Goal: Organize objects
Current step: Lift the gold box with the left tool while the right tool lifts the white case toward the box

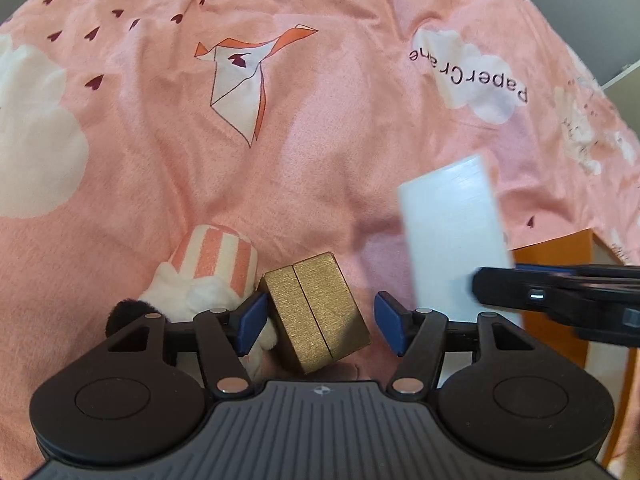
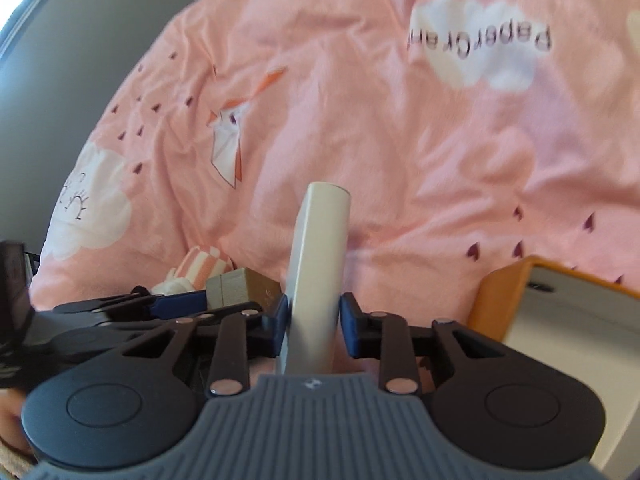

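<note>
A gold box (image 1: 320, 312) lies tilted on the pink bedspread (image 1: 340, 152), between the fingers of my left gripper (image 1: 320, 326). Those jaws stand open; the right pad is clear of the box, the left pad is at its corner. A striped pink-and-white plush toy (image 1: 208, 272) leans against the box's left side. My right gripper (image 2: 314, 322) is shut on a flat white box (image 2: 320, 264), held upright on its edge above the bed. From the left wrist view the white box (image 1: 452, 240) hangs at the right in the right gripper (image 1: 560, 292). The gold box (image 2: 240, 284) and plush toy (image 2: 200, 266) show at the left in the right wrist view.
An orange container (image 2: 500, 292) with a pale inside stands at the right, close to the white box, and shows as an orange edge (image 1: 560, 256) in the left wrist view. The bedspread is rumpled, printed with clouds, hearts and paper cranes. A grey wall (image 2: 80, 40) lies beyond the bed.
</note>
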Available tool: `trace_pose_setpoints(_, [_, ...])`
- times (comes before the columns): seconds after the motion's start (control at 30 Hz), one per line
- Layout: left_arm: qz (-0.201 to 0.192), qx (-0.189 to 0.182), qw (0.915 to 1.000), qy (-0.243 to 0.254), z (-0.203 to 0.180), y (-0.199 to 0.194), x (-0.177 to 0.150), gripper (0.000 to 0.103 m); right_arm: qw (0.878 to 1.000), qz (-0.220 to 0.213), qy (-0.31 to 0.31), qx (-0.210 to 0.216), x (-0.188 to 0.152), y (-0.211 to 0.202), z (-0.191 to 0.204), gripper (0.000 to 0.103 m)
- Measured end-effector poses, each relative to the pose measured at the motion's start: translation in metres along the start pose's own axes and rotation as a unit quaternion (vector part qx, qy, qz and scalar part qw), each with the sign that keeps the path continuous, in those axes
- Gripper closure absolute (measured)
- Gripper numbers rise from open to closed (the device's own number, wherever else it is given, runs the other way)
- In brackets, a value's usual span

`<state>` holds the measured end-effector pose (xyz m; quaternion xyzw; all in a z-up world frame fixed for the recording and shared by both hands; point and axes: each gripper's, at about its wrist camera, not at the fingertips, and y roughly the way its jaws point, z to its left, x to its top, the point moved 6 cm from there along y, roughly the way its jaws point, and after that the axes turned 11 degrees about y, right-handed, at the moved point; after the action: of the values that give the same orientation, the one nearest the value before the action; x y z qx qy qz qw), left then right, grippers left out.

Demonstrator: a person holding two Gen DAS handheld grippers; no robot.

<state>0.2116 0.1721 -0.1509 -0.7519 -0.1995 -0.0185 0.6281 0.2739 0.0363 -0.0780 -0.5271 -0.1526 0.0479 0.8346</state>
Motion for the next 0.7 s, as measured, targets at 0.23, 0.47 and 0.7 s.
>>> trace_pose_setpoints(0.23, [-0.012, 0.036, 0.9987, 0.035, -0.009, 0.004, -0.004, 0.039, 0.999, -0.033, -0.016, 0.014, -0.004, -0.036, 0.0, 0.074])
trace_pose_setpoints(0.47, [-0.12, 0.052, 0.9891, 0.068, -0.036, -0.043, -0.015, 0.047, 0.996, -0.07, -0.029, 0.057, -0.019, -0.095, -0.001, 0.075])
trace_pose_setpoints(0.7, [-0.208, 0.052, 0.9663, 0.142, -0.088, -0.11, -0.018, 0.047, 0.988, -0.132, -0.072, 0.016, -0.042, -0.155, -0.011, 0.075])
